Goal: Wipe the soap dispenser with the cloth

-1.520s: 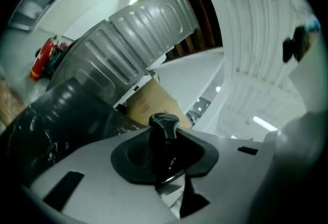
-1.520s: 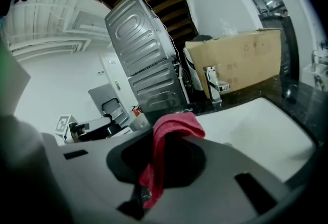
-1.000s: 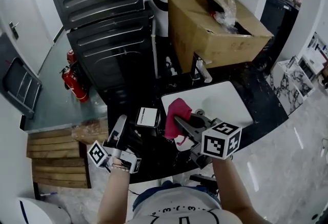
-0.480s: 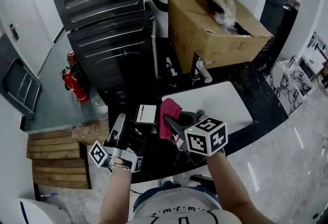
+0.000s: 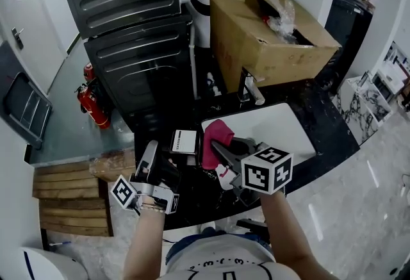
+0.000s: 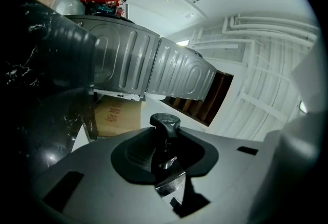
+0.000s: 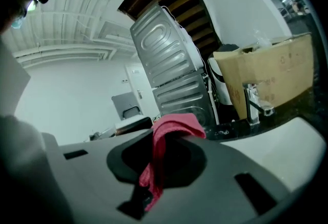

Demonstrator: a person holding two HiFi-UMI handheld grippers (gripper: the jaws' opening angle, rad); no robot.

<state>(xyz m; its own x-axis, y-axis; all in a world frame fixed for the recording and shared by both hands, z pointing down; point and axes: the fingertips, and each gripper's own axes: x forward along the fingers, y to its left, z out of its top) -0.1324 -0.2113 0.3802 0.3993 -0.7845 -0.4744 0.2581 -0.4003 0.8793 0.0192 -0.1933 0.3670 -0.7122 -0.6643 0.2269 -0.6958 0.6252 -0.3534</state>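
The left gripper's (image 5: 165, 168) 2 fingers pinched the soap dispenser (image 5: 184, 143) below its pump (image 6: 165, 121), near the bench (image 5: 320, 100) edge beside the sink (image 5: 282, 125). The right gripper's (image 7: 156, 166) fingers pinched the cloth (image 5: 214, 138) just beside it. The dispenser looked stiff and probably slippery, best gripped at the body; the cloth looked limp.

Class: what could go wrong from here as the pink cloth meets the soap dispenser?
1. The left tool holds the black white-labelled soap dispenser above the black counter; a hard push could knock it loose.
2. The right tool pinches the pink cloth by one bunched fold; rubbing may drag it out.
3. The black pump head sits between the left tool's jaws; squeezing might squirt soap.
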